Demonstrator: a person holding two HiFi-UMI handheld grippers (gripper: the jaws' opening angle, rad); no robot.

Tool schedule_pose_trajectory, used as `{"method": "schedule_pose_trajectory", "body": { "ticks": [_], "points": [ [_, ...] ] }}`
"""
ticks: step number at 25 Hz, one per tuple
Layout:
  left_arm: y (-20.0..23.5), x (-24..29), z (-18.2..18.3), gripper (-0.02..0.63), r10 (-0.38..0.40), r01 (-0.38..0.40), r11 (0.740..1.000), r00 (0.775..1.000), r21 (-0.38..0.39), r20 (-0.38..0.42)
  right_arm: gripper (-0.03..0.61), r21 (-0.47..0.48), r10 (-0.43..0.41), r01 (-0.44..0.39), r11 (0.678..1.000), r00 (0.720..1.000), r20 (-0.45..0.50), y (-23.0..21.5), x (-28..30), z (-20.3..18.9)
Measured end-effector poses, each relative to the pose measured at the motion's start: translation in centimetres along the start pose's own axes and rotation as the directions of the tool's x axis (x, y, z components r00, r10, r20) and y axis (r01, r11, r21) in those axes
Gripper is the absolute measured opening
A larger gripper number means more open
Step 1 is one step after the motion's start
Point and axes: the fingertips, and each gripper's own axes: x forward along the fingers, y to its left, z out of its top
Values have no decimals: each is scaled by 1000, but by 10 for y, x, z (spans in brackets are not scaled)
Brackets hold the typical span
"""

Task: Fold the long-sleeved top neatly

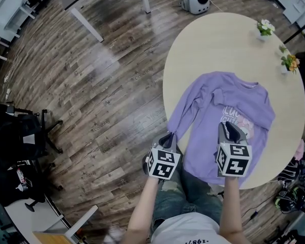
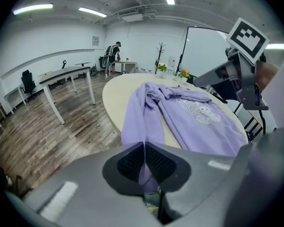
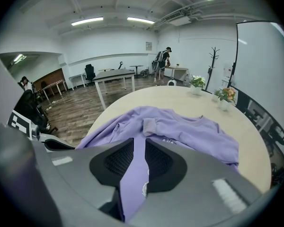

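Left gripper (image 1: 168, 138) clamps the purple long-sleeved top's (image 1: 229, 98) sleeve end just off the oval beige table's (image 1: 218, 39) near edge. Right gripper (image 1: 232, 130) pinches its hem. Two flower pots (image 1: 265, 28) stand at the far edge, above a wood-plank floor (image 1: 91, 85).

A lilac long-sleeved top (image 1: 229, 103) lies spread on a pale oval wooden table (image 1: 203, 44), hem toward the person. The left gripper (image 1: 168, 139) meets a sleeve end at the table's near edge. The right gripper (image 1: 232, 131) sits over the printed front. Two small flower pots (image 1: 265, 29) stand at the far rim.
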Motion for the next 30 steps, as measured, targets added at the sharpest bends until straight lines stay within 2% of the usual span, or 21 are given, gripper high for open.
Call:
{"method": "schedule_pose_trajectory", "body": {
  "ticks": [9,21,25,30],
  "points": [
    [32,-33,40,12,70,-68,997,994,-29,89,101,11,-17,17,1000,1000,26,-11,-8,15],
    [83,-77,130,13,181,-187,982,957,3,228,101,46,-66,62,997,994,91,-28,-21,55],
    [96,-85,162,13,181,-192,981,947,15,266,100,66,-94,87,994,989,112,-37,-25,70],
    [101,-89,204,13,132,-149,988,940,32,313,100,99,-130,117,988,982,135,-46,-25,88]
  ]
}}
